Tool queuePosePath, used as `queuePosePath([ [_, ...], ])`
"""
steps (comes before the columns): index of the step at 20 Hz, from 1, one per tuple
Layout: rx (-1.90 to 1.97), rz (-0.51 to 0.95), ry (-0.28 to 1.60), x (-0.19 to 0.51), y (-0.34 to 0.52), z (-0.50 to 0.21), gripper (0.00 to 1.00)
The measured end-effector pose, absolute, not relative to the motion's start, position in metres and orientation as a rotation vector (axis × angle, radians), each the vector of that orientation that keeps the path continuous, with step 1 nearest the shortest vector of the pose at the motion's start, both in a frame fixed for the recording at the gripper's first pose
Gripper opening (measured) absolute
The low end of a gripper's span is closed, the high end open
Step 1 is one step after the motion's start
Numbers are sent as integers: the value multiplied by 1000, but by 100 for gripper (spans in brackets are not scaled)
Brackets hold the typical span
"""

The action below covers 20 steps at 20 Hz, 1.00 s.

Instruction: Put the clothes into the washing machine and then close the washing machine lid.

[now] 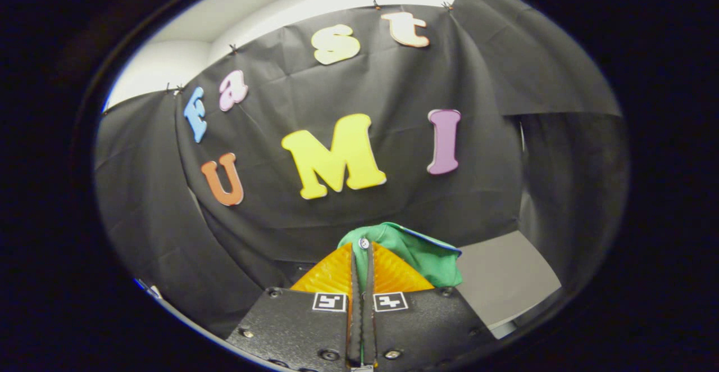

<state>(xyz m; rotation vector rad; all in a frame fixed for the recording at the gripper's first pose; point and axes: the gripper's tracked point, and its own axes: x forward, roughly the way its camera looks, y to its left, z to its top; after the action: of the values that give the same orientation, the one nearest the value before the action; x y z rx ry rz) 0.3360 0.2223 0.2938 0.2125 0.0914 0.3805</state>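
My gripper (pixel 362 248) is shut on a green piece of clothing (pixel 427 254), with its two orange fingers (pixel 331 273) pressed together on a thin strip of the cloth. The garment is lifted in the air and bunches over the fingertips, draping to the right of the right finger. A small silver snap button sits at the fingertips. The gripper points up towards the black cloth wall.
A grey table surface (pixel 505 282) lies below and to the right of the fingers, running up to the black cloth wall. A white ceiling shows above the cloth.
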Motion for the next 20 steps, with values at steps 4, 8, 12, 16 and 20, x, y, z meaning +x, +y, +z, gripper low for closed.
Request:
queuePosePath([
  [4,190,429,35,315,263,321,5],
  [8,184,495,26,305,314,327,5],
  [12,169,541,72,315,360,308,5],
  [16,173,575,172,341,399,262,5],
  [20,162,578,282,382,428,208,5],
])
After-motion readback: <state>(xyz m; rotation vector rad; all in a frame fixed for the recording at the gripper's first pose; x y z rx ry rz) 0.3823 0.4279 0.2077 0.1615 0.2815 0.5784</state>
